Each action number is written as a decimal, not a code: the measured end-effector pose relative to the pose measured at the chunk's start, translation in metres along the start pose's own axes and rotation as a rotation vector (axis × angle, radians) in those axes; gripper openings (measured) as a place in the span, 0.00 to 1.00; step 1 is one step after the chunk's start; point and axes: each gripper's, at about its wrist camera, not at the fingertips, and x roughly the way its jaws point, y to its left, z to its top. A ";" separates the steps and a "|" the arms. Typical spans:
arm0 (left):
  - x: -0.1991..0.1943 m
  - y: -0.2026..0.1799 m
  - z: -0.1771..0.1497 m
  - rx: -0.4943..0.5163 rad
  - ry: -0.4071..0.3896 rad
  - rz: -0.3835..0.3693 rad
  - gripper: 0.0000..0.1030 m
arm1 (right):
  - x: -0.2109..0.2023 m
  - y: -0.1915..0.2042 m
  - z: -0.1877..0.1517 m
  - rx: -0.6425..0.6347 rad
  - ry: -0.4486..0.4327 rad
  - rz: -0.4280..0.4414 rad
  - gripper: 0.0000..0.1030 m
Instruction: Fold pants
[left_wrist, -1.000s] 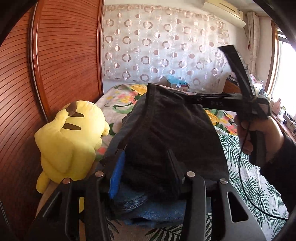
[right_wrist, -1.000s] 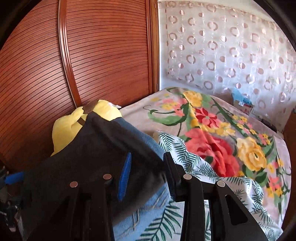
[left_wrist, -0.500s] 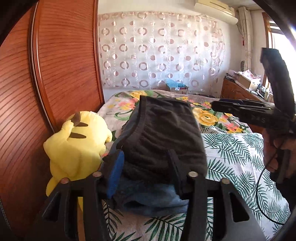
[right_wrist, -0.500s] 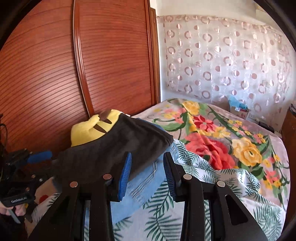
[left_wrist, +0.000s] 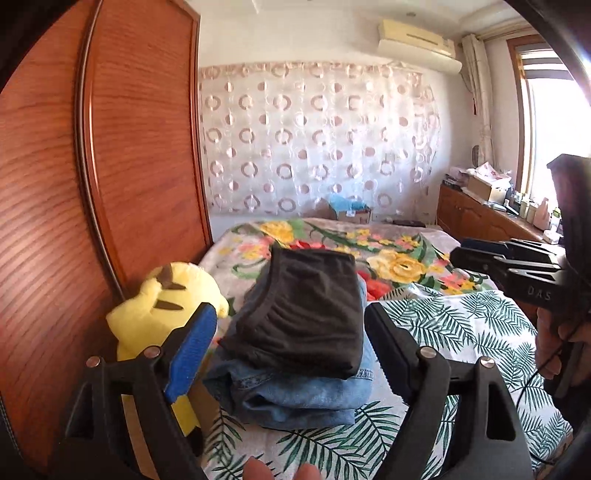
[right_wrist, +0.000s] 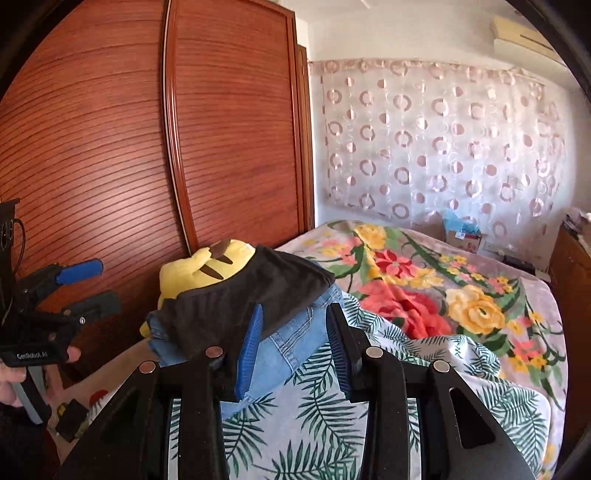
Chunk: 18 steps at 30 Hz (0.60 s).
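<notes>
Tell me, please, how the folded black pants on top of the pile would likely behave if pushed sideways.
The black pants look soft, so they would probably bunch or unfold. Resting loosely on the folded jeans, they might slide off.

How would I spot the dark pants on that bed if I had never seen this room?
Find the bed beside the wooden wardrobe. Near the wardrobe sits a yellow plush toy; right next to it is a small stack of clothes. The dark pants are the folded top layer, lying on blue jeans.

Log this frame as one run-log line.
left tool: opening, empty | right tool: open, empty | black pants: folded, atop folded jeans | bed
</notes>
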 end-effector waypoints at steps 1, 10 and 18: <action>-0.005 -0.001 0.002 0.007 -0.015 0.005 0.80 | -0.004 0.002 0.000 0.001 -0.005 -0.001 0.36; -0.030 -0.014 0.005 0.036 -0.049 -0.011 0.80 | -0.037 0.014 -0.018 0.018 -0.035 -0.037 0.44; -0.041 -0.033 0.000 0.045 -0.052 -0.076 0.80 | -0.068 0.026 -0.036 0.047 -0.055 -0.097 0.56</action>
